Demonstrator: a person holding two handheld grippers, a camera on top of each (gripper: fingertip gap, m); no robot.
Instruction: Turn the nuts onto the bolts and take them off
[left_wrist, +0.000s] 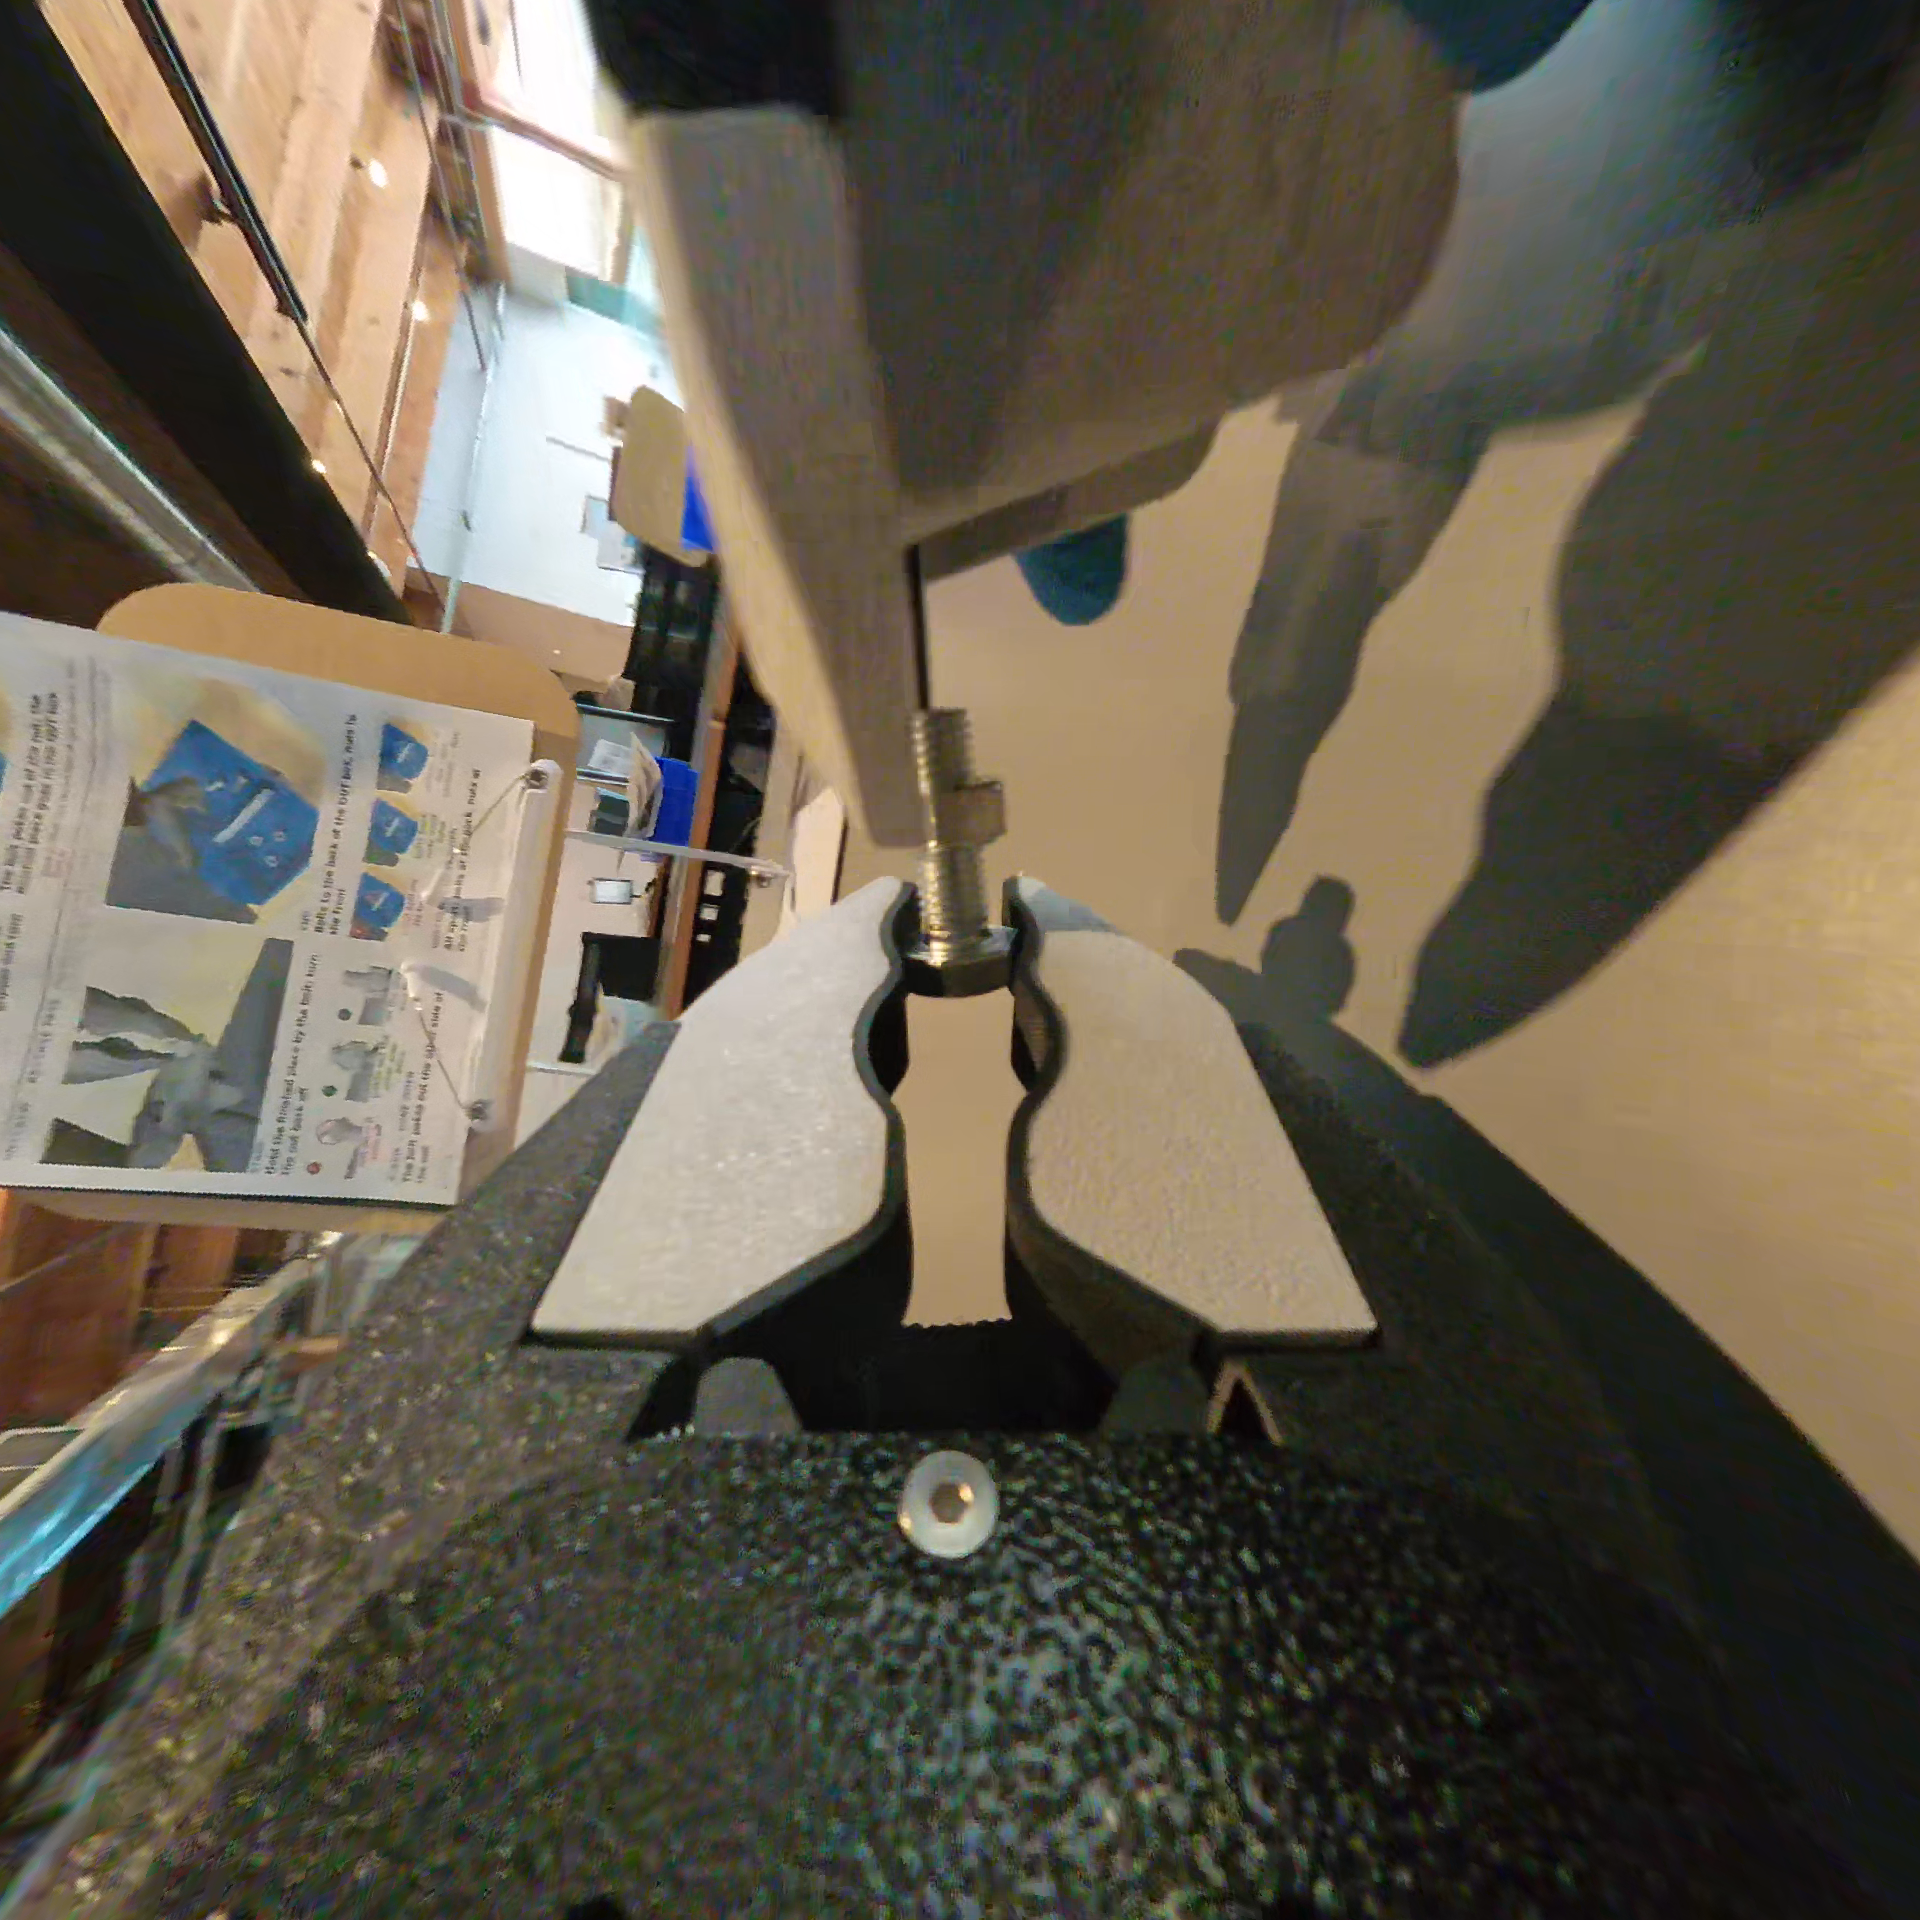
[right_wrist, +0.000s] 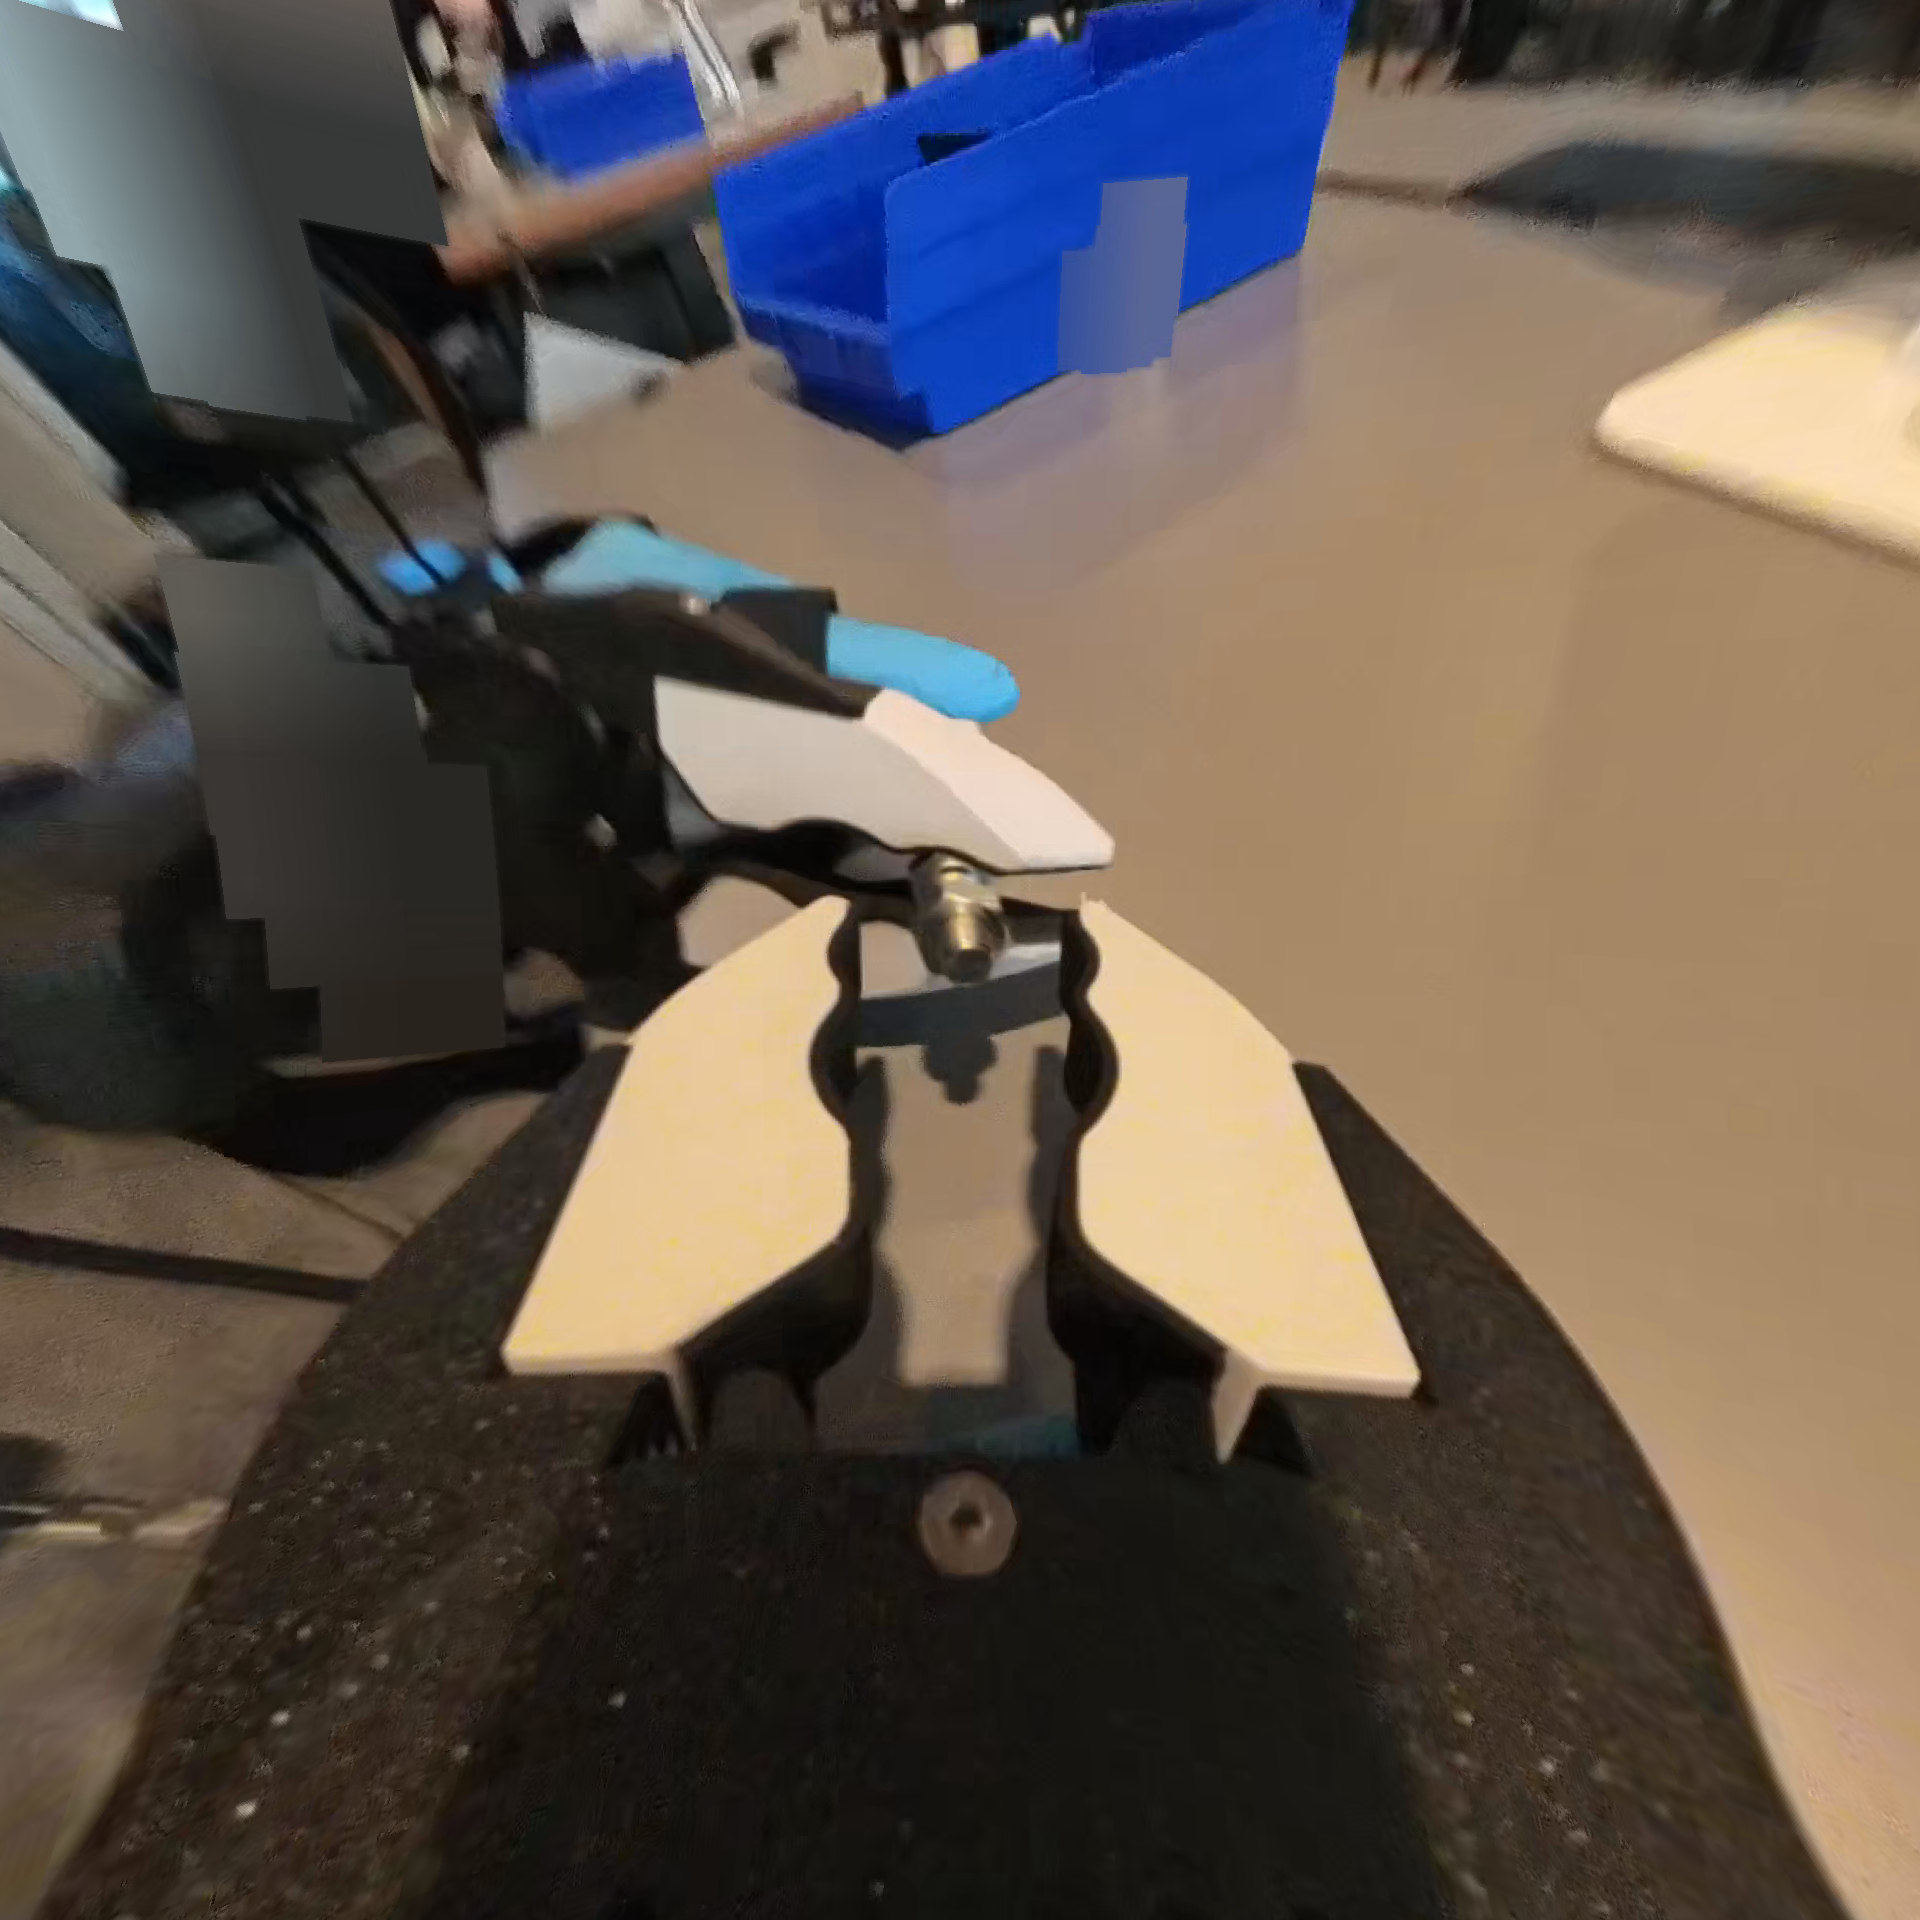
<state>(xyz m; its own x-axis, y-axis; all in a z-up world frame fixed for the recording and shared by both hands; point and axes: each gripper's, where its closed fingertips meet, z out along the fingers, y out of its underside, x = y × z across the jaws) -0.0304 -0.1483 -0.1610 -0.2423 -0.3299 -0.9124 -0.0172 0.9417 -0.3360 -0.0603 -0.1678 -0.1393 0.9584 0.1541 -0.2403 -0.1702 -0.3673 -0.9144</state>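
Between the left tongs, clamped on its hex head at 12 o'clock of that view, stands the bolt, a nut partway along its thread. Beyond, the right tongs stand narrowly parted around the bolt's tip, gripping nothing. Small, stiff, slick steel: take the nut by its flats. Farther off, a blue bin sits on the counter at 12 o'clock.

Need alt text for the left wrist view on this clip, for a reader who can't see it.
The left gripper clamps the hex head of a steel bolt between its white fingertips, threads pointing away, with a nut partway along them. The right gripper fills the upper frame, one finger beside the nut, above a tan table.
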